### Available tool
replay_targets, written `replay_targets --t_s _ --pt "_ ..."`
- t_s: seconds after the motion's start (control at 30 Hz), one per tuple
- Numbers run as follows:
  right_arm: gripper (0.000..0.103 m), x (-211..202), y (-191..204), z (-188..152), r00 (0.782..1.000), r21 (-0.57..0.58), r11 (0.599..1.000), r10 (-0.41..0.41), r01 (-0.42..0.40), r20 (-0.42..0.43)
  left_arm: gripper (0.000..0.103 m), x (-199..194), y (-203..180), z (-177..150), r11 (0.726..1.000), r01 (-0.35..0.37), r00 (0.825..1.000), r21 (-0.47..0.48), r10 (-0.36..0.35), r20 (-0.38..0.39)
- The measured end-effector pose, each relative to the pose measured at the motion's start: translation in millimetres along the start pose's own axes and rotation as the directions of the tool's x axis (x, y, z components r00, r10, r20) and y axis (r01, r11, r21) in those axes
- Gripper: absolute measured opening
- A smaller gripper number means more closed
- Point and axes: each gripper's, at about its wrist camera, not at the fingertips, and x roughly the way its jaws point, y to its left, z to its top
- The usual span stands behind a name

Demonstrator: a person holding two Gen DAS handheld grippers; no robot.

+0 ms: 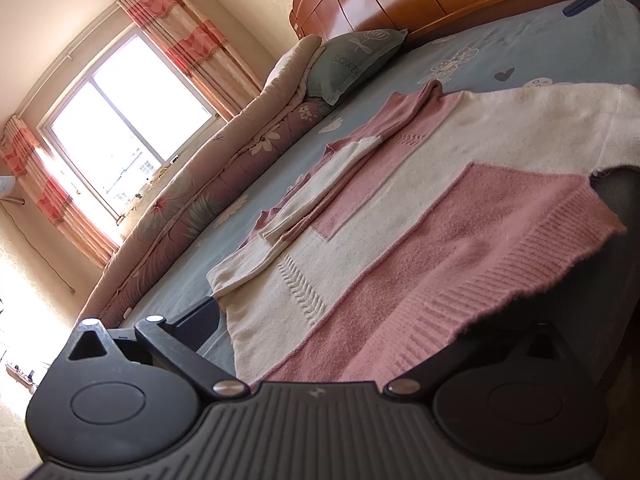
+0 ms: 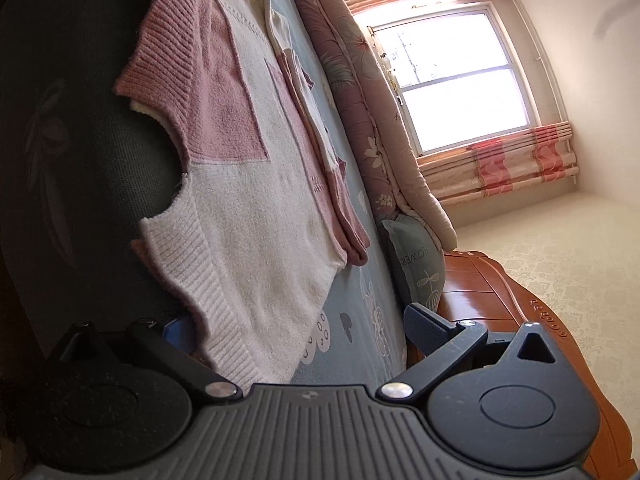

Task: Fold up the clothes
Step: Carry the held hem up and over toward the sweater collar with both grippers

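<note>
Nearest each camera is its own pair of tongs, and both pairs stand wide open at the hem of the sweater (image 1: 460, 184), which lies flat on the bed (image 1: 540, 40) with its ribbed hem hanging past the bed's near edge.

The left tongs (image 1: 360, 320) straddle the pink ribbed corner of the hem (image 1: 500, 280). One finger (image 1: 200, 322) shows beside the cream side edge of the knit, low against the sheet; the other is hidden under the drooping rib. The jaws are spread and hold nothing, though the cloth appears to lie between them.

The right tongs (image 2: 296, 332) sit at the other hem corner, the cream ribbed one (image 2: 208, 304). One blue-padded finger (image 2: 426, 330) stands clear over the patterned sheet, apart from the knit; the other (image 2: 176, 330) is mostly covered by the rib. These are also open, gripping nothing.

From the hem the sweater's long axis runs straight away from both tongs toward the far edge of the bed, where a rolled quilt (image 1: 208, 184) lies under the window (image 1: 120, 120). A sleeve (image 1: 320, 184) is already folded in across the body, on the far side. A pillow (image 1: 352, 60) rests at the headboard corner.

My judgement is that each arm is equally near its own corner, so the next move calls for both to close on the hem and carry it away toward the collar.
</note>
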Motion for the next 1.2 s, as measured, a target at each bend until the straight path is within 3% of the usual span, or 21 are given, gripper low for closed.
replay_targets --t_s 0.13,0.4,0.5,0.6,0.7,0.77,0.9,1.07,1.2 --pt "0.103 1 5 17 0.998 0.031 0.999 -0.016 0.014 0.061 0.102 0 -6 1 1.000 0.008 1.000 0.030 -0.008 -0.003" --pt "0.103 17 -7 -11 0.999 -0.014 1.000 -0.028 0.028 -0.032 0.102 -3 -8 -26 0.984 -0.009 0.998 0.176 0.019 -0.057" --pt "0.103 19 -3 0 0.999 -0.023 0.999 -0.029 0.029 -0.030 0.102 -1 -17 -23 0.981 -0.015 0.999 0.193 0.024 -0.047" --pt "0.103 17 4 17 0.999 -0.015 0.999 -0.031 0.032 0.036 0.102 1 -28 -13 0.977 -0.002 1.000 0.212 0.007 -0.022" --pt "0.103 21 2 15 0.999 0.004 1.000 -0.027 0.027 0.034 0.102 2 -31 -16 0.956 -0.034 0.999 0.290 0.040 -0.014" --pt "0.103 26 -6 5 1.000 0.025 1.000 -0.009 0.009 -0.026 0.102 3 -30 -22 0.942 -0.060 0.997 0.331 0.069 -0.015" --pt "0.103 32 -11 -8 1.000 -0.034 0.999 -0.013 0.012 -0.029 0.103 9 -16 -28 0.949 -0.058 0.995 0.308 0.079 -0.055" --pt "0.103 26 1 14 0.998 -0.114 0.993 0.009 -0.001 0.065 0.103 9 -20 -24 0.922 -0.086 0.994 0.377 0.107 -0.035" --pt "0.103 29 -4 9 0.999 -0.089 0.996 0.024 -0.019 0.049 0.103 11 -13 -35 0.917 -0.078 0.992 0.391 0.112 -0.064"
